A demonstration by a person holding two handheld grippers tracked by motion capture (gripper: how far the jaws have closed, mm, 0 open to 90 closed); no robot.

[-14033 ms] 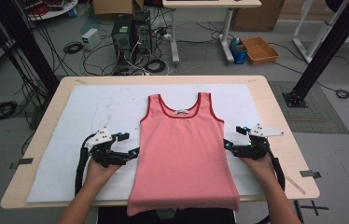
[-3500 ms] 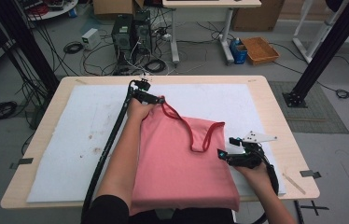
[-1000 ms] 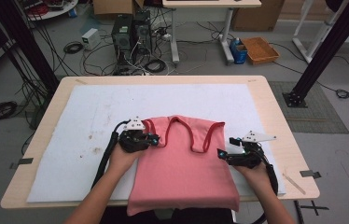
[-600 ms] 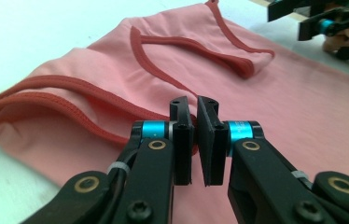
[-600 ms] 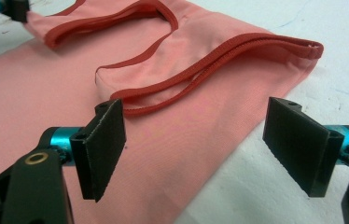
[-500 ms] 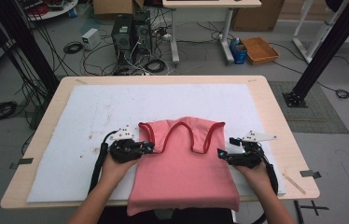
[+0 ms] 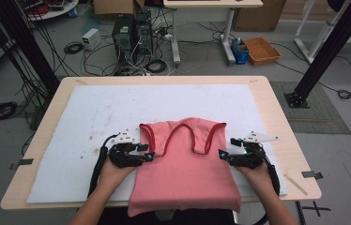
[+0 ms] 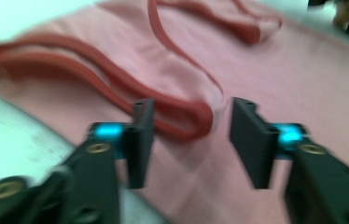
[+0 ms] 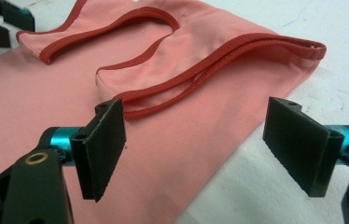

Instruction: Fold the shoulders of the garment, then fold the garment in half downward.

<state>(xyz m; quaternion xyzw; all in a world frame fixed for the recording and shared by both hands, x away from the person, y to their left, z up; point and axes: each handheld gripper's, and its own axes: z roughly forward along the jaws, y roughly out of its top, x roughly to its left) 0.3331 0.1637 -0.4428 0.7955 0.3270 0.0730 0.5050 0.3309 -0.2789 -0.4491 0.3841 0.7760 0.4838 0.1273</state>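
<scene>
A pink tank top (image 7: 185, 164) with red trim lies on the white mat, its strap end folded back over the body. My left gripper (image 7: 148, 156) sits at the top's left edge. In the left gripper view its jaws (image 8: 189, 112) have just been opening and stand apart, with a red-trimmed strap (image 8: 182, 119) lying loose between them, not pressed. My right gripper (image 7: 221, 155) rests at the top's right edge. It is open (image 9: 196, 107), with the pink cloth (image 9: 32, 93) and the mat beneath its jaws.
The white mat (image 7: 117, 108) covers most of the wooden table (image 7: 277, 108). Bare mat stretches behind and to the left of the garment. Computers, cables and an orange tray (image 7: 260, 49) lie on the floor beyond the table.
The left gripper drew the folded shoulder a little toward the near left, laid it on the top and opened, letting the strap go. The right gripper stayed put.
</scene>
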